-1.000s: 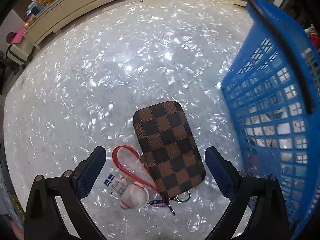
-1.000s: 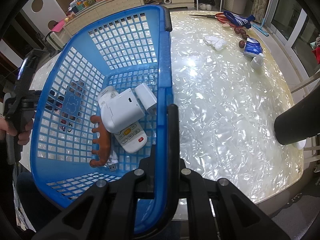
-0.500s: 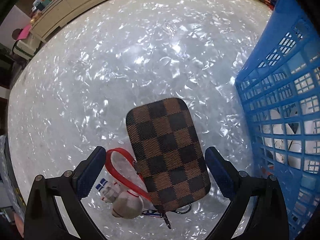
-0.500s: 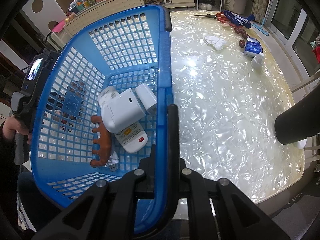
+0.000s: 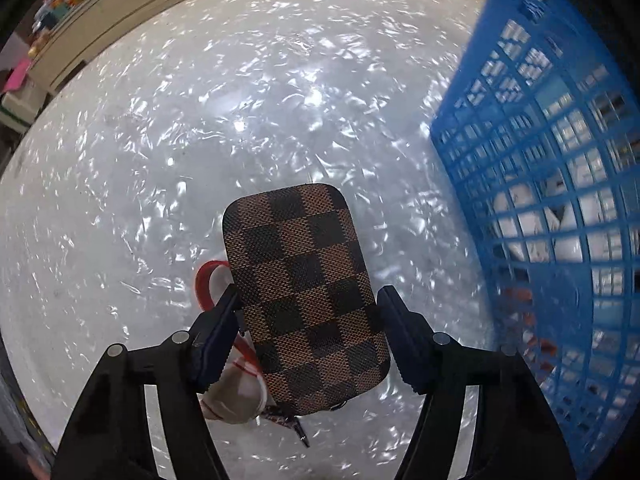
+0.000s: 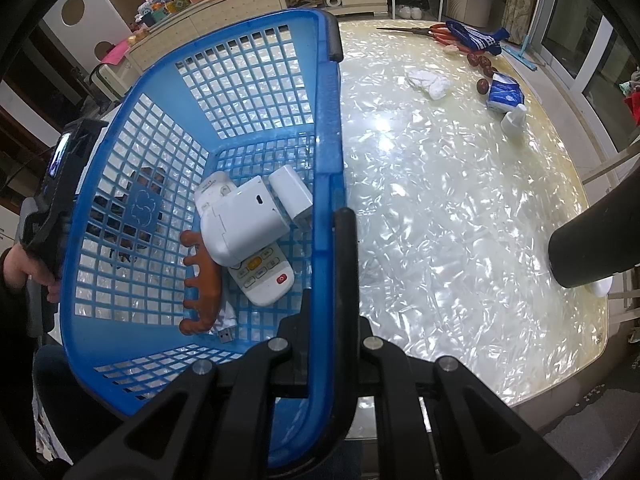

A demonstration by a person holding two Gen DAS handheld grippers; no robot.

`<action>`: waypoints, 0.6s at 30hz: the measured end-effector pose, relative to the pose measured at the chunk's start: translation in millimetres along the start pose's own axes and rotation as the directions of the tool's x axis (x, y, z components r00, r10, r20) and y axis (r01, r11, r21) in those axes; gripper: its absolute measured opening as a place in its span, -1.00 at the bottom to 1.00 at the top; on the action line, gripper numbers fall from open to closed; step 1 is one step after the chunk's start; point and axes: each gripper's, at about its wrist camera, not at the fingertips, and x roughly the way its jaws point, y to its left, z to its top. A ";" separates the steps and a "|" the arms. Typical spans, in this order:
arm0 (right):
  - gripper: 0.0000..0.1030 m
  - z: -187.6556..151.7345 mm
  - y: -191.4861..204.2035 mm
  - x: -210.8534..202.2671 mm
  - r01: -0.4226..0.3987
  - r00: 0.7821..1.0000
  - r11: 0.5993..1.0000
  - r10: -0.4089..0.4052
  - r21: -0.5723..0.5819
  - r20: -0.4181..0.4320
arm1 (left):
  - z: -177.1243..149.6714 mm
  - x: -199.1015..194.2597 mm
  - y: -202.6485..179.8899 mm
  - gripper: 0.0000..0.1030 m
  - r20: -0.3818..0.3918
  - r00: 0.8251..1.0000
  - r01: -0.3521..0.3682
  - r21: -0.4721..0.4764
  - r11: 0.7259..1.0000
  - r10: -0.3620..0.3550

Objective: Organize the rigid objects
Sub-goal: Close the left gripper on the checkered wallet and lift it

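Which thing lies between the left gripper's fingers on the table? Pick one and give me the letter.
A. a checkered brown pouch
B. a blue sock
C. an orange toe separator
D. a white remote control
A: in the left wrist view the checkered brown pouch lies flat on the table, between the closing fingers of the left gripper.

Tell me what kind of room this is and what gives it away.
Most likely a lived-in home, a dining or living room. The shiny pearl-patterned table carries household odds and ends such as a tissue pack and a sock, and a low cream cabinet along the wall is crowded with clutter.
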 end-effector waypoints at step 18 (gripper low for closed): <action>-0.85 -0.8 -0.5 -1.1 0.009 1.000 1.000 -0.009 0.001 -0.001 | -52.1 -137.3 5.3 0.39 0.293 0.955 -0.024 0.265 0.964 -0.056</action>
